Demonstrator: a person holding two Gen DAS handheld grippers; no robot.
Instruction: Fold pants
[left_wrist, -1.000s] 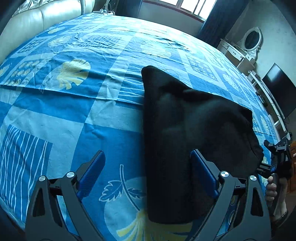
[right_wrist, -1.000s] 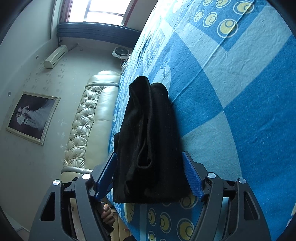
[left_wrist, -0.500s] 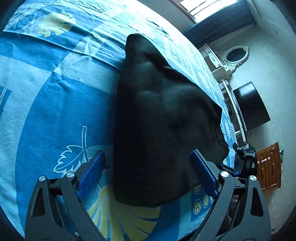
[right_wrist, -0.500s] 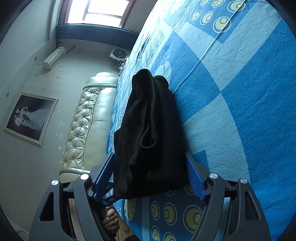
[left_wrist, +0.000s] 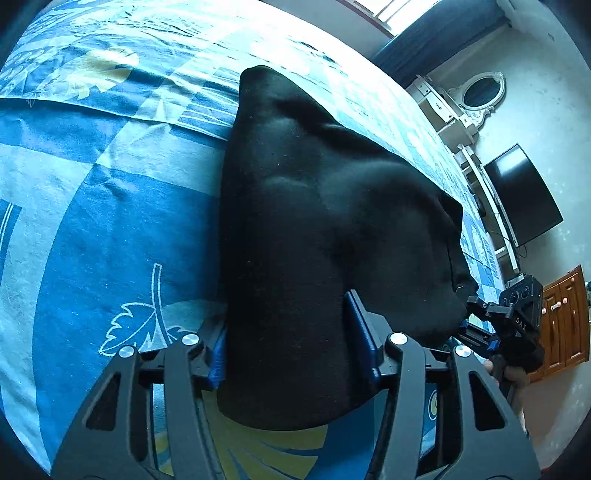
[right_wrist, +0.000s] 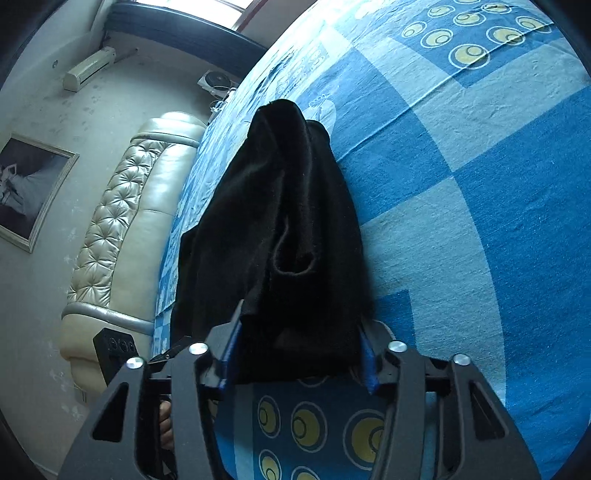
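Black pants (left_wrist: 332, 236) lie in a folded, thick bundle on the blue patterned bed cover (left_wrist: 92, 206). My left gripper (left_wrist: 291, 336) has its two blue-padded fingers closed in against the near end of the bundle, one on each side. My right gripper (right_wrist: 299, 354) grips the opposite end of the pants (right_wrist: 280, 229) the same way, with folds and a loop of cloth between its fingers. The right gripper also shows at the right edge of the left wrist view (left_wrist: 517, 325).
The bed cover (right_wrist: 461, 221) stretches wide around the pants. A padded cream headboard (right_wrist: 122, 229) lies at one end. A white dresser with oval mirror (left_wrist: 476, 96), a black TV (left_wrist: 524, 195) and a wooden cabinet (left_wrist: 565, 325) stand past the bed's far side.
Both grippers have moved forward onto the ends of the bundle and narrowed from wide open to closing on the cloth.
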